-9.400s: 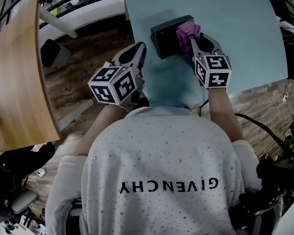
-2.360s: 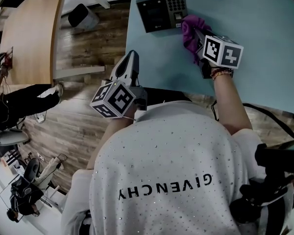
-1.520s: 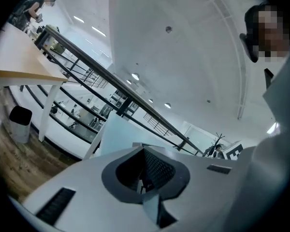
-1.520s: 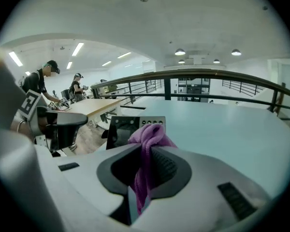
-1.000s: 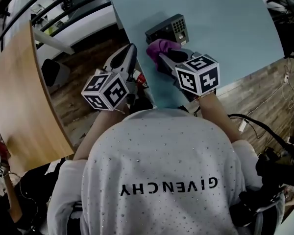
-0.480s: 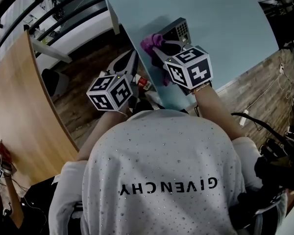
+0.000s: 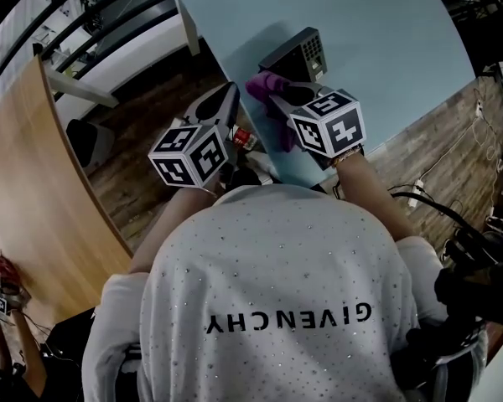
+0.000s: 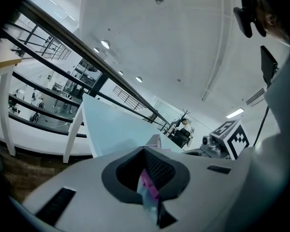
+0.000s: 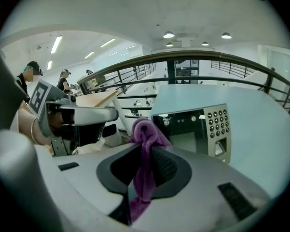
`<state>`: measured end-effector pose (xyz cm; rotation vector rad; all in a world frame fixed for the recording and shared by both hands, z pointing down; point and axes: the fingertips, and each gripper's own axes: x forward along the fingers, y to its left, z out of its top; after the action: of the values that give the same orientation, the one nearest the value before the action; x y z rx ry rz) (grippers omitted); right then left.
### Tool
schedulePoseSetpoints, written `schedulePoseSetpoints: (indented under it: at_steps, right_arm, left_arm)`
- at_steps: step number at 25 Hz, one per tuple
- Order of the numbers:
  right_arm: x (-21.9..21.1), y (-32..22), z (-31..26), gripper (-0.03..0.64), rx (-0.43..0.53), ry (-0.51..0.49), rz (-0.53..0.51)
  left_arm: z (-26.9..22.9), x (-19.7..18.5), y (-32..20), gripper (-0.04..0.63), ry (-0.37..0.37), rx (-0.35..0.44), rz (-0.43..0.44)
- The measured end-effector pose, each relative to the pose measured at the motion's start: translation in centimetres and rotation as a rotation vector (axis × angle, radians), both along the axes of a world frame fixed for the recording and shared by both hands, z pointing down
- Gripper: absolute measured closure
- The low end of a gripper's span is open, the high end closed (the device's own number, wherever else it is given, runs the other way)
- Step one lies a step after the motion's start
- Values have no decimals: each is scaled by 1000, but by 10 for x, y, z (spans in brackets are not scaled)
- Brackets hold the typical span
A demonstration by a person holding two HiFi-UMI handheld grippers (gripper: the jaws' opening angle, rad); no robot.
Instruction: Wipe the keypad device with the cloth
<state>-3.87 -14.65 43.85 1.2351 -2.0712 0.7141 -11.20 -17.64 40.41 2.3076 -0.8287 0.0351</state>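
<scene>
Cloth (image 9: 144, 129) is pinched in your right gripper (image 9: 145, 153): the jaws are clamped on a purple fold, with a bunch standing above the tips and a tail hanging below. The device (image 9: 195, 129) sits on the table (image 7: 377, 40) just beyond, its screen and keys (image 9: 216, 122) turned toward that gripper. In the head view the bunch lies at the device's near corner, on the screen side. Whether it is touching the casing or just beside it, I cannot tell.

Your left gripper (image 8: 147, 178) has its jaws drawn together on nothing that I can make out. A pink sliver shows through the thin slit between them, and I take that to be the cloth farther off. It hangs off the table's edge, near the right gripper and apart from the device.

As for progress, you have the cloth gripped and brought to the device, so the set-up is done. Nothing in the views shows which parts of the face have been wiped. Screen and keys are both uncovered, so I would count the wipe as unfinished: press the bunch on and sweep it from the screen across to the keys.
</scene>
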Motion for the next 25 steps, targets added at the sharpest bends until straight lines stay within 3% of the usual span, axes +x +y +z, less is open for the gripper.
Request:
schedulePoseSetpoints:
  at_steps: [15,25]
  right_arm:
    - [9,23,33,560,-89,-30,54]
    - [-4,32,56,558,-161,71,-11]
  left_arm:
    - [1,1,-1,595,-7,6,29]
    - [6,-14,-8,595,12,1,15]
